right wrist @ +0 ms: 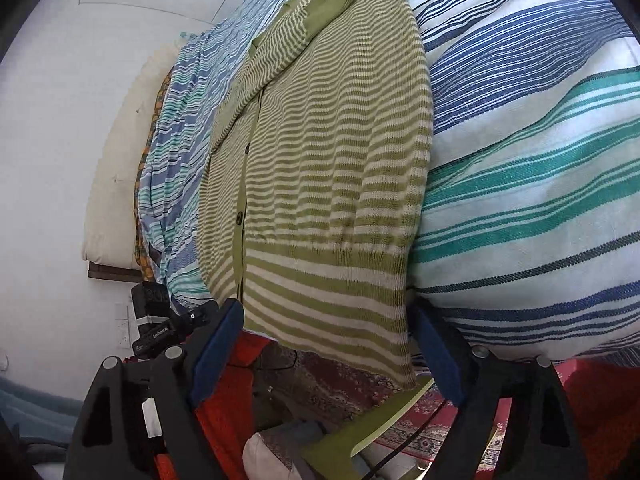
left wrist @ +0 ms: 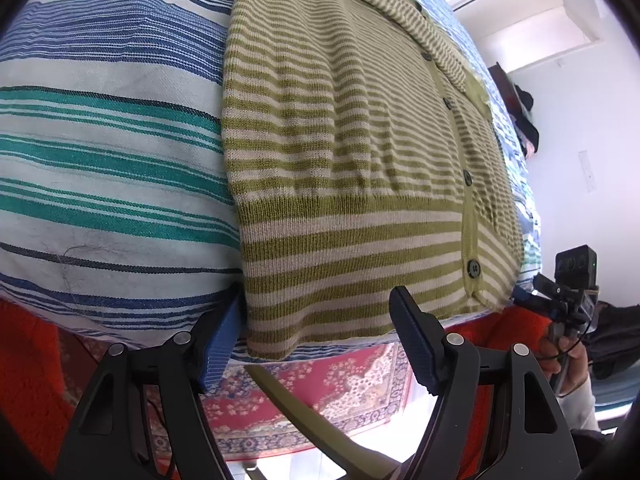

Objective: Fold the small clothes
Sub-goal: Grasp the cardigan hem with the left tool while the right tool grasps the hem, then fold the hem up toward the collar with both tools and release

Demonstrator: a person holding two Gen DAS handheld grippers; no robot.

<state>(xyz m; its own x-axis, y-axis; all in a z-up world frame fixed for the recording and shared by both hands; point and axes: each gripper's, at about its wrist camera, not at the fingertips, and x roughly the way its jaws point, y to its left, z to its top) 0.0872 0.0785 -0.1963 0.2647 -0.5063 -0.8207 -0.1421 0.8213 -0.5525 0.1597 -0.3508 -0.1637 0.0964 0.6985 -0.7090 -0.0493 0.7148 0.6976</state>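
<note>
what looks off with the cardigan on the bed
The striped cardigan lies flat with its sleeves folded in, but its hem hangs off the edge of the striped bedsheet, above the rug. Nothing looks damaged.

A cardigan (left wrist: 352, 168) lay flat on a bed (left wrist: 104, 152), its hem hanging over the bed's near edge. In the left wrist view, the bedcover spread out at nine o'clock of the cardigan, and the right gripper (left wrist: 560, 292) stood at four o'clock, beside the hem's corner. The left gripper (left wrist: 316, 344) sat at six o'clock, its fingers either side of the hem. A rug (left wrist: 304, 396) lay on the floor below.
</note>
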